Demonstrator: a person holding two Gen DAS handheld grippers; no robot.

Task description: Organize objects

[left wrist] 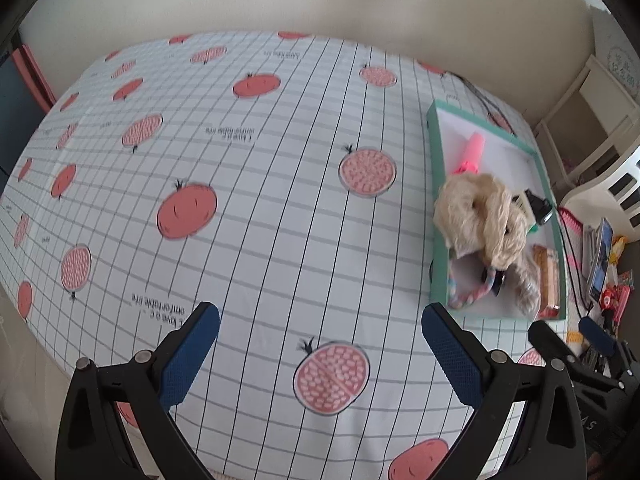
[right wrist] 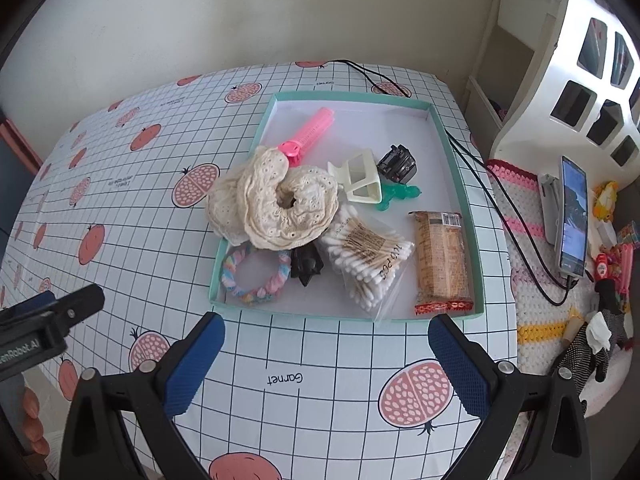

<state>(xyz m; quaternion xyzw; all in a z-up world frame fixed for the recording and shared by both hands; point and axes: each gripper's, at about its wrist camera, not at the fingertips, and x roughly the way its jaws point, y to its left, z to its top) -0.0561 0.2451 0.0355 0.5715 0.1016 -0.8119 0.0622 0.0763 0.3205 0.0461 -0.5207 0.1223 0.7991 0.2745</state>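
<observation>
Fingers of both grippers stand wide apart and hold nothing: the left gripper [left wrist: 320, 356] hovers over bare patterned cloth on the desk [right wrist: 160, 208], and the right gripper [right wrist: 326, 364] hangs just short of the near rim of the teal tray [right wrist: 478, 240], which sits toward the desk's right side.

Reading the tray from left to right, a pastel braided hair tie [right wrist: 256, 278] lies in the near left corner; it looks soft and light, and a pinch across one side of the ring would probably serve. Above it a cream lace scrunchie [right wrist: 280, 204] spills over the left rim, bulky but squashy, best taken at its thick outer fold. A pink hair roller [right wrist: 310, 134] lies behind it, stiff and likely easy to grip across its barrel. Next come a small black bow-like item [right wrist: 306, 266], a cream claw clip [right wrist: 360, 182] and a bag of cotton swabs [right wrist: 368, 258]; the bag's film looks slippery, so gripping the packed middle seems safer than an edge. A green piece [right wrist: 400, 196] and a black clip [right wrist: 398, 164] follow. At far right a wrapped biscuit bar [right wrist: 440, 256] may crush if squeezed hard.
</observation>
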